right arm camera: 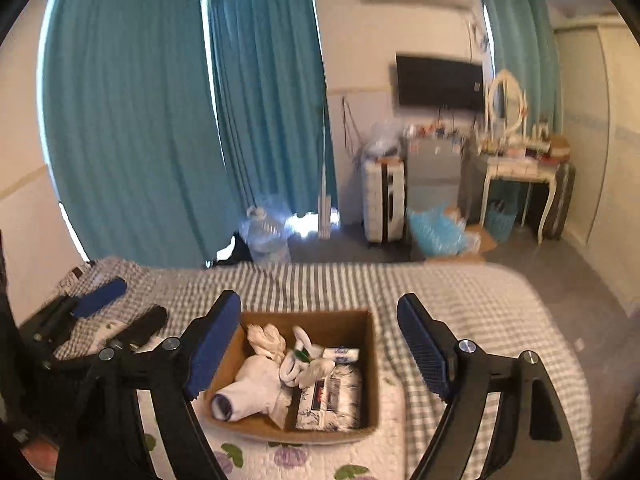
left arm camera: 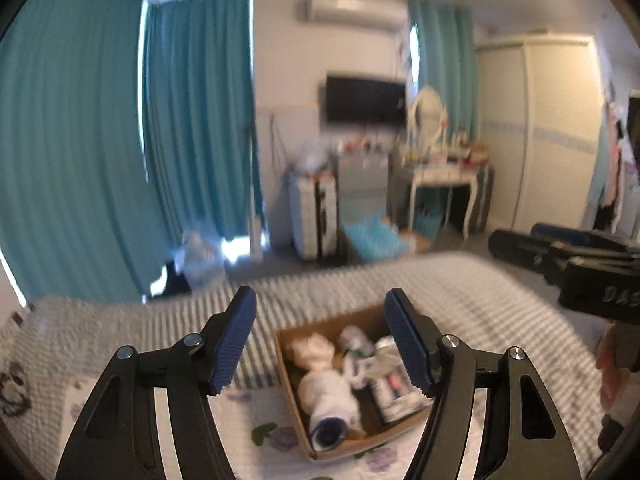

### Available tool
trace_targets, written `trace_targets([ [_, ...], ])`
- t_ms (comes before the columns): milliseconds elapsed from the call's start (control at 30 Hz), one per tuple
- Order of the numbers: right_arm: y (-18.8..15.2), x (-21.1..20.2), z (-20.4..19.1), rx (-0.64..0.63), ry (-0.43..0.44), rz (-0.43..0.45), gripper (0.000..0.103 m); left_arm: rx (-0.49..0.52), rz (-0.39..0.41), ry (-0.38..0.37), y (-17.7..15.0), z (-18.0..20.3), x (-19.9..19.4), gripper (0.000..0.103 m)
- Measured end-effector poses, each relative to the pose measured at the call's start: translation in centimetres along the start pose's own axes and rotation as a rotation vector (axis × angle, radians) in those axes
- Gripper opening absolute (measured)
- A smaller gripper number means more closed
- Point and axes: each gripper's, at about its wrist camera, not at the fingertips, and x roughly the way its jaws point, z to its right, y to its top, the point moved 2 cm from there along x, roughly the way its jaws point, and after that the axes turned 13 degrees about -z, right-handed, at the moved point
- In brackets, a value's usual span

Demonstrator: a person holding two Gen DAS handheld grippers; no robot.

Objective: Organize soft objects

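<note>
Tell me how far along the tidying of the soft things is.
Mostly done, it seems: the brown cardboard box on the striped bed holds a rolled white sock, a floral tissue pack and more. Left gripper and right gripper hover open, holding nothing.

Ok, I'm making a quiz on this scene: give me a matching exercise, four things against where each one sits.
Things:
1. rolled sock
2. tissue pack
3. box
4. TV

Places:
a. on the wall
b. left part of the box
c. on the bed
d. right part of the box

Pairs: 1-b, 2-d, 3-c, 4-a
</note>
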Motion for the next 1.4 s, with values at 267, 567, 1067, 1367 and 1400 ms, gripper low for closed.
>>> trace_targets([
  [267,-1.5,-18.1,-0.6,-0.044,-0.001,0.228,0.103,-0.047,0.293,0.047,0.7,0.7,-17.7,0.090],
  [567,-7.8,-23.6,-3.0,-0.125,-0.087,0.295,0.103,-0.041,0.350,0.069,-3.8,1.3,-22.7,0.090],
  [1067,-17.7,-7.9,0.4,-0.020,-0.020,0.195,0.103,-0.135,0.122,0.148,-14.2,-0.6,-9.0,0.090],
  [1367,-18.5,-3.7,2.3,0.043,0.013,0.128,0.103,-0.078,0.051,0.168,-16.0,0.6,-5.2,0.090],
  [1400,-18.6,-3.5,2.2,0.041,0.012,0.123,0.103,-0.078,0.047,0.165,-16.2,0.6,-5.0,0.090],
])
